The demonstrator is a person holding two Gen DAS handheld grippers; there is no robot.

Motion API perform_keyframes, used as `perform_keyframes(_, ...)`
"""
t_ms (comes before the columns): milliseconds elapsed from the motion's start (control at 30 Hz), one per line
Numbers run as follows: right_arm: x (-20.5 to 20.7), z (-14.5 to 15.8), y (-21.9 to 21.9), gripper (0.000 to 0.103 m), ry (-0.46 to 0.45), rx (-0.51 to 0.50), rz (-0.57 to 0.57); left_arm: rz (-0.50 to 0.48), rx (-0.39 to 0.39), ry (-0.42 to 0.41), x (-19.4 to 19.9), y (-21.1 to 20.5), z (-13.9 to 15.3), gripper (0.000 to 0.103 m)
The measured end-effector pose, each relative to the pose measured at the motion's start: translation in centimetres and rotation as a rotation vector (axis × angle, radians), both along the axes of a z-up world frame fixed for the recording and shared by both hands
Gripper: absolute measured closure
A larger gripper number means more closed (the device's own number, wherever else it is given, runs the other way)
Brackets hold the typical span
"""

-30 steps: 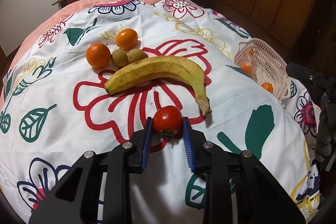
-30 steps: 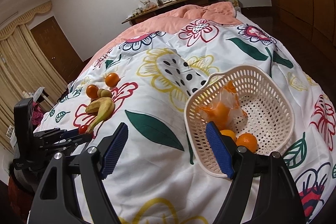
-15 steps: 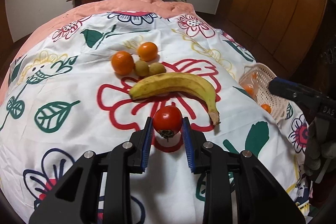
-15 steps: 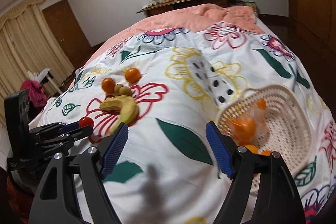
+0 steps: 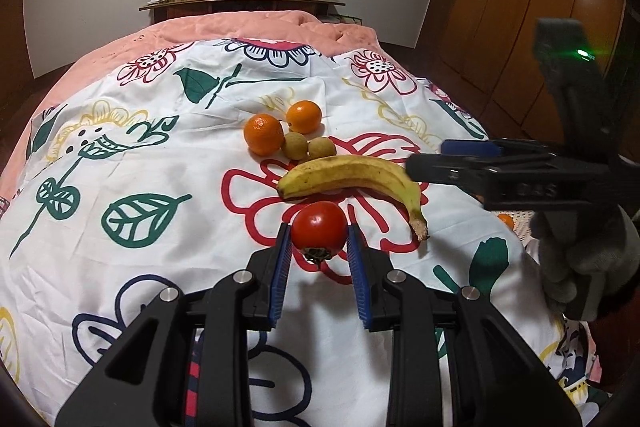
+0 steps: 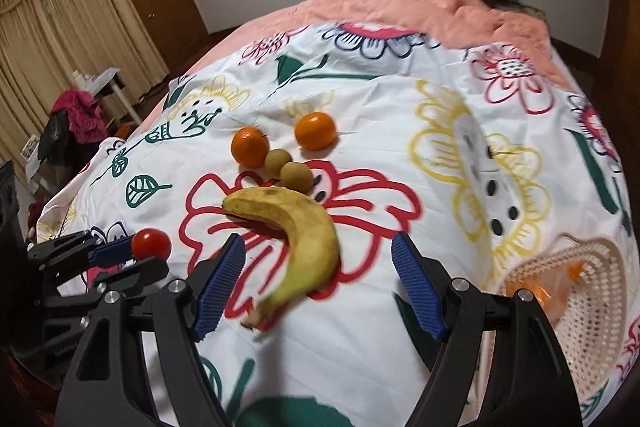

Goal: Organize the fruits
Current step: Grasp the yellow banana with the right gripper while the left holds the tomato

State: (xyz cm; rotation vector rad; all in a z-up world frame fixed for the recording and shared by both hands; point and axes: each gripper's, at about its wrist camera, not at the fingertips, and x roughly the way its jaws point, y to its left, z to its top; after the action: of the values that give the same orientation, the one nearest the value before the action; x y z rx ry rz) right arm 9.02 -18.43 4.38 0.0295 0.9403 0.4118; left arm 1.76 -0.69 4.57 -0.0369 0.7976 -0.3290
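So the left gripper [image 5: 319, 253] has its blue ribbed pads clamped on a smooth, glossy red tomato [image 5: 319, 230], held just above the floral cotton duvet [image 5: 168, 155]. At 12 o'clock from it lies a curved, speckled banana [image 5: 352, 177], with two round oranges [image 5: 263, 134] and two small dull brown fruits [image 5: 295, 146] beyond. The right gripper [image 6: 318, 273], angled downward, hangs with jaws wide apart over the banana's stem end. The woven plastic basket [image 6: 580, 311] sits at 4 o'clock.
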Motion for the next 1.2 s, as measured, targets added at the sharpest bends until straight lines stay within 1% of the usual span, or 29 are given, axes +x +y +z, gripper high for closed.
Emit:
perform_keyframes(67, 0.8, -0.4, 0.7, 0.029, 0.021, -0.008, 0.011, 0.002, -0.004, -0.001, -0.1, 0.3, 0.0, 0.074)
perform_keyframes(267, 2.9, -1.5, 2.0, 0.030, 0.101, -0.008, 0.049, 0.012, -0.020, 0.000, -0.4, 1.1, -0.1, 0.074)
perform_keyframes(367, 3.7, -2.1, 2.6, 0.030, 0.128, -0.032, 0.058, 0.011, -0.025, 0.001, -0.4, 1.2, -0.2, 0.074)
perform_keyframes(733, 4.0, -3.0, 4.3, 0.029, 0.145, -0.128, 0.107, 0.014, -0.031, 0.005, -0.5, 1.3, -0.3, 0.074)
perform_keyframes(800, 3.8, -3.0, 4.3, 0.033, 0.141, -0.137, 0.105, 0.016, -0.032, 0.005, -0.5, 1.3, -0.4, 0.074)
perform_keyframes(933, 3.5, -3.0, 4.6, 0.053, 0.134, -0.173, 0.108, 0.020, -0.036, 0.009, -0.4, 1.5, -0.6, 0.074)
perform_keyframes(1000, 2.9, -2.9, 5.0, 0.056, 0.121, -0.212, 0.112, 0.020, -0.037, 0.012, -0.3, 1.6, -0.6, 0.074)
perform_keyframes(1067, 2.7, -2.8, 5.1, 0.064, 0.114, -0.236, 0.105, 0.019, -0.037, 0.012, -0.3, 1.6, -0.6, 0.074)
perform_keyframes(1133, 2.2, -2.7, 4.9, 0.069, 0.118, -0.232, 0.105, 0.021, -0.038, 0.011, -0.3, 1.6, -0.6, 0.074)
perform_keyframes(1200, 1.6, -2.5, 4.6, 0.070, 0.124, -0.217, 0.113, 0.022, -0.039, 0.011, -0.3, 1.6, -0.6, 0.074)
